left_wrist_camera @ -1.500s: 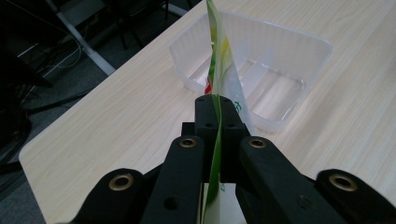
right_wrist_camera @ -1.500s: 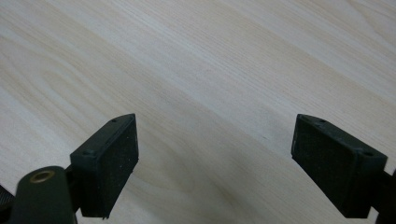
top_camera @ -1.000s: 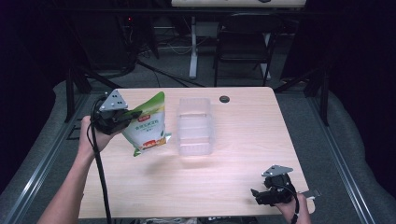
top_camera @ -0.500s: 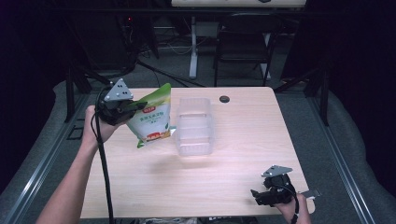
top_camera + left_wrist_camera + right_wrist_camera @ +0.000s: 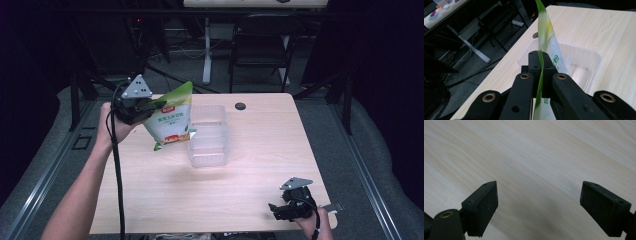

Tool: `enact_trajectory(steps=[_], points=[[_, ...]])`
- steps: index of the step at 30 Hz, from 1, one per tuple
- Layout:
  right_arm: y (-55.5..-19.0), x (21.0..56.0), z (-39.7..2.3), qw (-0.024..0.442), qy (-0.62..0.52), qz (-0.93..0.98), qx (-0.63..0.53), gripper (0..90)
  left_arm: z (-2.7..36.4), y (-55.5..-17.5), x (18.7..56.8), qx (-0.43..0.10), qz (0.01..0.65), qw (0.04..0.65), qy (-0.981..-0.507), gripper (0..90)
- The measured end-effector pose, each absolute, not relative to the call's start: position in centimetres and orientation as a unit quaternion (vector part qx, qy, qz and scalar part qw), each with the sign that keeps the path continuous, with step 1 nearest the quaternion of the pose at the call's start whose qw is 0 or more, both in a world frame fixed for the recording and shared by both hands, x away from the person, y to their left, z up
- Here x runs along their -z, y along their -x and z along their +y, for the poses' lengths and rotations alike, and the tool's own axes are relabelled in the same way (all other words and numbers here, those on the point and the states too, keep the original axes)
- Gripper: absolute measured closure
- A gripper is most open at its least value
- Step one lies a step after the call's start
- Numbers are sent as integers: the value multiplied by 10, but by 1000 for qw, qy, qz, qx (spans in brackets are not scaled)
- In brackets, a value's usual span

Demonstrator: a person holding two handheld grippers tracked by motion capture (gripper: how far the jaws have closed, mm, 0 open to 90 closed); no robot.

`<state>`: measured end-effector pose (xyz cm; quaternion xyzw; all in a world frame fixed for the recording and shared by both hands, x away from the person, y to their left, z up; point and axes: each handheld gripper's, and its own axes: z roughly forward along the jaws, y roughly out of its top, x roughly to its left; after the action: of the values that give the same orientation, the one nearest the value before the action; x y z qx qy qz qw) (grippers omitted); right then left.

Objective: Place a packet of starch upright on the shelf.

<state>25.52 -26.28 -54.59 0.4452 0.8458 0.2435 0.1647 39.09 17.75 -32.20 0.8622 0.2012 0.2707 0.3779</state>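
High view: my left hand-held gripper [image 5: 150, 106] has its jaws clamped on the upper edge of the green-and-white plastic food pouch [image 5: 170, 121], which hangs in the air off the pale wooden surface [image 5: 260, 165], just beside the left wall of the clear rectangular plastic container [image 5: 209, 137]. Compared with a second ago, the pouch has come up and across toward the container, so I judge the carry is nearly over and the drop into the container comes next. My right hand-held gripper [image 5: 276, 209] rests at the near right corner, well apart from both, and has not shifted.

Left gripper view: the 2 black jaws are pinched tight on the pouch's [image 5: 546, 50] thin green edge, and the container [image 5: 576, 65] lies open and empty right behind it.

Right gripper view: the right hand-held gripper [image 5: 539, 207] has its 2 pads spread wide over bare surface [image 5: 536, 157], holding nothing.
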Motion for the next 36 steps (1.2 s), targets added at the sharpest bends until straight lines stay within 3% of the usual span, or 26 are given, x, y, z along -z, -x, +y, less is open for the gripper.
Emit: enact_trajectory(steps=[36], points=[[-256,544,-266,166,-442,852,-228,141,113,-425,370,-216,113,364,-899,900]])
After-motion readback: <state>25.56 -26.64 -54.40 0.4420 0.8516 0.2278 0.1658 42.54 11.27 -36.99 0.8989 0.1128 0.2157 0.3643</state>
